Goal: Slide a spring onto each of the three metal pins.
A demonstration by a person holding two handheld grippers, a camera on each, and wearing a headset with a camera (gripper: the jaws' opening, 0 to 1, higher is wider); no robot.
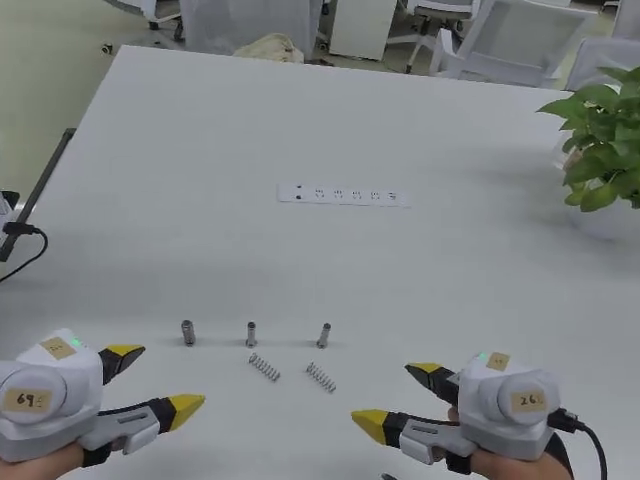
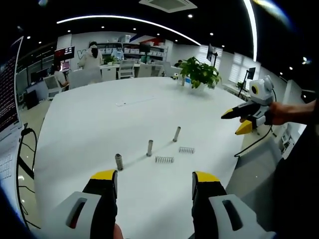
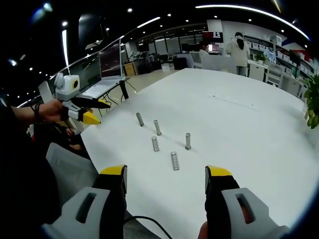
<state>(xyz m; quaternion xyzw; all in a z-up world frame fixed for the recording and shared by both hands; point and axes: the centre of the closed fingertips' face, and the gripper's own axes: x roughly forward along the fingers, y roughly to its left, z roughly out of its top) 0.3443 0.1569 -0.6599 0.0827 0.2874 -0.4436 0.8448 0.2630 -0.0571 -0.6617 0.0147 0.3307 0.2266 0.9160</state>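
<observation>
On the white tabletop (image 1: 300,130) three metal pins stand in a row. The left pin (image 1: 188,332) already wears a spring, while the middle pin (image 1: 251,333) and right pin (image 1: 324,334) are bare. One loose spring (image 1: 264,367) lies just before the middle pin, a second spring (image 1: 321,376) before the right. The left claw (image 1: 165,376) and right claw (image 1: 388,392) hover nearer the person, both gaping wide and empty.
</observation>
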